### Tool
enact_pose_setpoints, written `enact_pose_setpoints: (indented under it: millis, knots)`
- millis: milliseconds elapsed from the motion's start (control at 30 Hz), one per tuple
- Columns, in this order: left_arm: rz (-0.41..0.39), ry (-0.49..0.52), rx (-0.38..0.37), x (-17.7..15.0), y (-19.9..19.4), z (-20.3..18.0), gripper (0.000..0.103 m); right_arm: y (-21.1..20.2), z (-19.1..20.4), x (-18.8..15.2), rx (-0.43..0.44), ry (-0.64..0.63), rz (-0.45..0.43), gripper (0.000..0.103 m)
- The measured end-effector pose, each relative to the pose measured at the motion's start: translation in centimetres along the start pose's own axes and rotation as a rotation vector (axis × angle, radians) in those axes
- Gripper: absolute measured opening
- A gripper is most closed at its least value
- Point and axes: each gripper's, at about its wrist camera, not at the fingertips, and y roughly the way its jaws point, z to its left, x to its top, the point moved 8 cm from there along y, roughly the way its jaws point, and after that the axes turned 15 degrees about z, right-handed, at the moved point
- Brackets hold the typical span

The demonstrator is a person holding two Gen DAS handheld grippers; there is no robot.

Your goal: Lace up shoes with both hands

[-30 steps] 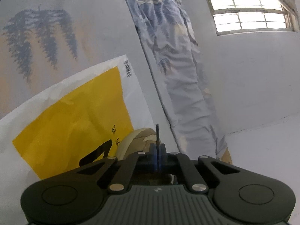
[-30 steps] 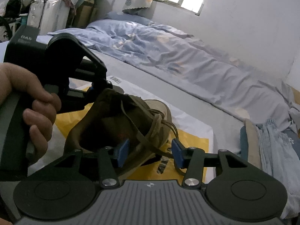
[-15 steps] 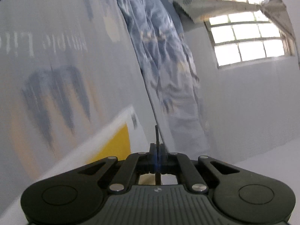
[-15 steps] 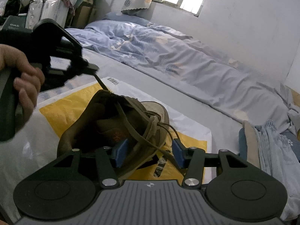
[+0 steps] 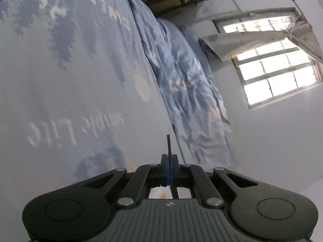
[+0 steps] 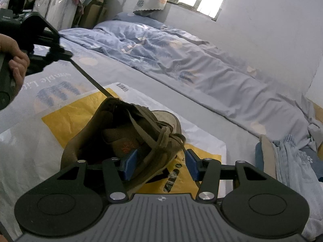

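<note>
Left tool (image 6: 66,55), a black two-finger device held by a person's hand (image 6: 14,58) up and to the left of the shoe, has its blue pads pressed together on a thin dark shoelace (image 6: 90,79), which runs taut and diagonal down to the shoe's left collar. In the left wrist view the lace's stiff tip (image 5: 168,144) pokes out past the pinched pads.

At centre, the olive-brown suede lace-up shoe (image 6: 129,133) lies on a yellow and white plastic mailing bag (image 6: 66,119) spread on the bed (image 6: 153,84), toe pointing away.

Right tool (image 6: 159,162) is spread about halfway, one blue pad inside the shoe's opening and the other outside the right wall; whether they press on it I cannot tell.

I judge the step to be drawing one lace end tight through an upper eyelet. Next, the lace likely has to cross back over the tongue while the shoe is kept steady.

Readable writing: "Simple Li…" on the sheet left of the shoe, a barcode on the bag behind the shoe, and a small white mark on the left tool, too small to read.
</note>
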Motion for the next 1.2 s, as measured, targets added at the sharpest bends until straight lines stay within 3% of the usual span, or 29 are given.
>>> enact_pose_setpoints:
  millis: [300,533,900,1067,1200]
  knots:
    - [-0.058,0.012,0.077,1.4,-1.7,1.0,0.000,0.0,-0.1,0.2,0.000,-0.001,0.003,0.052]
    - [-0.097,-0.008,0.099,2.5,-2.7,1.7,0.000,0.2,-0.1,0.0,0.006,0.006,0.006,0.052]
    - [-0.225,-0.034,0.121,5.6,-6.0,2.7,0.000,0.2,-0.2,0.2,0.011,0.009,0.010,0.052]
    - [-0.216,-0.042,0.132,5.8,-6.1,3.0,0.000,0.2,-0.2,0.1,0.010,0.009,0.011,0.052]
    - [-0.146,-0.058,0.158,5.2,-4.9,3.5,0.000,0.2,-0.2,0.1,0.009,0.013,0.009,0.052]
